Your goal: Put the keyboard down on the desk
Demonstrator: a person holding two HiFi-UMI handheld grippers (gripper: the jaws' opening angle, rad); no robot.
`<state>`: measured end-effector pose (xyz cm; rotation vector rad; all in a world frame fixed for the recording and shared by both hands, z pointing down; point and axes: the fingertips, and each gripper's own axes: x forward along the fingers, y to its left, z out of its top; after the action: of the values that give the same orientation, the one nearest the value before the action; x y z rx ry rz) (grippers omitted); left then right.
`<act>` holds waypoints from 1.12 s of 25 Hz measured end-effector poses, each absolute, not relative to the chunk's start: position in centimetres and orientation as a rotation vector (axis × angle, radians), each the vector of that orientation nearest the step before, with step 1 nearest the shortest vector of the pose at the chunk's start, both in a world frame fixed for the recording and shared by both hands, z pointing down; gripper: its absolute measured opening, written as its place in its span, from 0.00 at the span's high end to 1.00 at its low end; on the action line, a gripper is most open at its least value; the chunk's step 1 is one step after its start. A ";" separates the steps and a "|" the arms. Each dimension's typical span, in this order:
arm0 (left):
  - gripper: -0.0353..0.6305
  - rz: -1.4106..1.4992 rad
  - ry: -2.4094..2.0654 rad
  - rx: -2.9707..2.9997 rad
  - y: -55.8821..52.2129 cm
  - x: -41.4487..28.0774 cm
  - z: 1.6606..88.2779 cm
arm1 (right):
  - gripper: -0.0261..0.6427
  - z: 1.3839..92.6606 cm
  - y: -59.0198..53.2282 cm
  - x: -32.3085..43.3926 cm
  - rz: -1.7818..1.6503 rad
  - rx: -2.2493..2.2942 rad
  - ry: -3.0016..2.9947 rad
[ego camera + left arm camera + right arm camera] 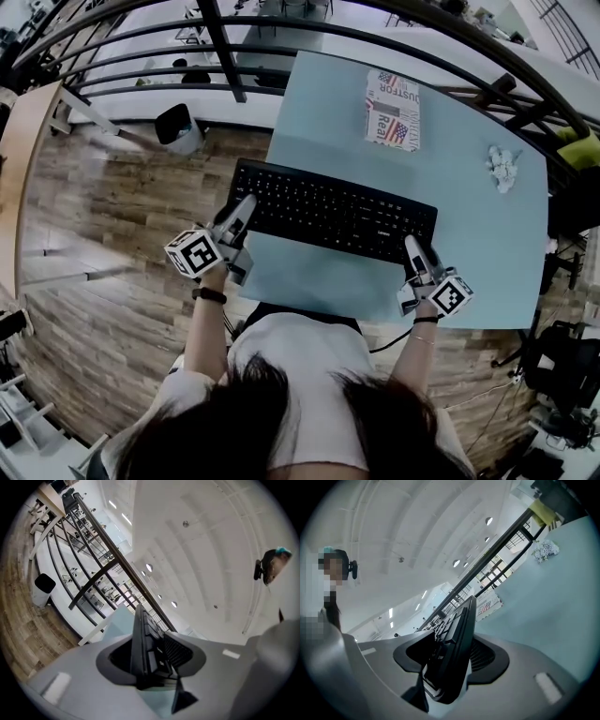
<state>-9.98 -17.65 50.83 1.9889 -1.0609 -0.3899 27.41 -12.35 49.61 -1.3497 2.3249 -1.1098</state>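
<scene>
A black keyboard point(328, 211) hangs over the near half of a pale blue desk point(469, 216), its left end past the desk's left edge. My left gripper point(242, 210) is shut on the keyboard's left end. My right gripper point(413, 250) is shut on its right end. In the left gripper view the keyboard point(145, 641) runs edge-on between the two grey jaws. The right gripper view shows the keyboard point(457, 641) clamped the same way, with the desk point(548, 597) to its right.
A printed booklet point(393, 110) lies at the desk's far side and a crumpled white wad point(503, 169) near its right edge. Dark curved railings point(281, 37) run beyond the desk. A black bin point(175, 127) stands on the wooden floor point(112, 244) to the left.
</scene>
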 end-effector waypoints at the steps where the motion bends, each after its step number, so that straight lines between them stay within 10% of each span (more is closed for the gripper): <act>1: 0.66 -0.385 -1.062 1.990 -17.6 -9.9 51.3 | 0.67 50.1 -12.3 27.5 -1.121 -1.347 2.328; 28: 0.61 0.044 -1.121 1.812 -17.2 -8.9 63.1 | 0.59 63.5 -11.7 29.6 -1.592 -1.588 2.270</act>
<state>-8.89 -17.19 63.07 1.8121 -1.1206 0.0442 29.58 -11.73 63.46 -1.5882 2.2698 -1.5918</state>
